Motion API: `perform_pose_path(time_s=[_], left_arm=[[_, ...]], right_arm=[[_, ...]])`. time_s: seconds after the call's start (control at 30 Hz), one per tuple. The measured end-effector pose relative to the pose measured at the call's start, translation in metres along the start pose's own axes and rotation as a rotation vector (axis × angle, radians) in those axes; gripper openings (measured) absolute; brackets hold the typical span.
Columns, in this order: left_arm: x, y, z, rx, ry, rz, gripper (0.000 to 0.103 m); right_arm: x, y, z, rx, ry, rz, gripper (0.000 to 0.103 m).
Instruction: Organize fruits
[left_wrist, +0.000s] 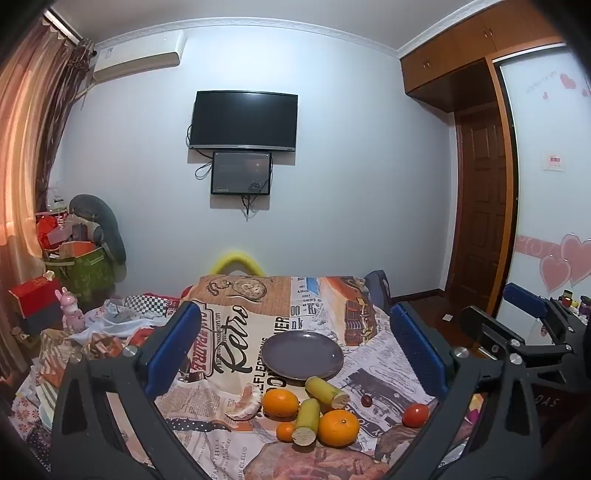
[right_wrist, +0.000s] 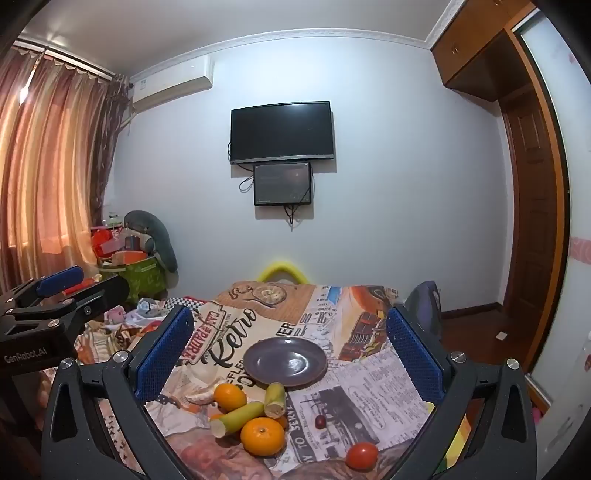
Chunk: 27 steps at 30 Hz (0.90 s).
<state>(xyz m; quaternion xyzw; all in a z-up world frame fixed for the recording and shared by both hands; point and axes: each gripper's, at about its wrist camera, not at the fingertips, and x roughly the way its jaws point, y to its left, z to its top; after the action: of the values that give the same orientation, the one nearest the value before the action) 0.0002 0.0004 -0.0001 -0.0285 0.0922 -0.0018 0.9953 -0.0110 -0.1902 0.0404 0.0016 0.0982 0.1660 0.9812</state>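
A grey-purple plate (left_wrist: 302, 355) (right_wrist: 285, 362) lies bare on a table under a printed cloth. In front of it lie two oranges (left_wrist: 280, 403) (left_wrist: 338, 428), a small orange (left_wrist: 285, 432), two cut green-yellow stalk pieces (left_wrist: 306, 419) (left_wrist: 327, 391), a peeled citrus piece (left_wrist: 246, 402), a dark grape (left_wrist: 366, 400) and a red tomato (left_wrist: 415, 415). The right wrist view shows the same pile, with an orange (right_wrist: 263, 435), a tomato (right_wrist: 362, 456) and a grape (right_wrist: 320, 421). My left gripper (left_wrist: 295, 345) and right gripper (right_wrist: 290, 349) hover wide open above the near edge, holding nothing.
The table cloth (left_wrist: 221, 343) hangs over the table edges. A cluttered bed with patterned fabric (left_wrist: 92, 339) lies to the left. A dark chair back (right_wrist: 424, 299) stands at the far right of the table. A wooden door (left_wrist: 480, 206) is at the right.
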Motion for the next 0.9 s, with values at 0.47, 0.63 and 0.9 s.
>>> perform_pose_path(time_s=[0.47,0.63,0.9], left_arm=[[-0.0008,-0.004,0.0013,0.027,-0.006,-0.005,0.103],[0.0007,-0.0019,0.0005,0.019,0.0,-0.012,0.103],[0.0014,-0.0022,-0.0012,0.022,0.003,-0.011,0.103]], right_arm=[[-0.003,0.002,0.0025,0.013,0.018,0.008,0.103],[0.0007,-0.0032,0.0011,0.024,0.022,0.003,0.103],[0.0005,-0.0033,0.0012,0.025,0.02,0.002,0.103]])
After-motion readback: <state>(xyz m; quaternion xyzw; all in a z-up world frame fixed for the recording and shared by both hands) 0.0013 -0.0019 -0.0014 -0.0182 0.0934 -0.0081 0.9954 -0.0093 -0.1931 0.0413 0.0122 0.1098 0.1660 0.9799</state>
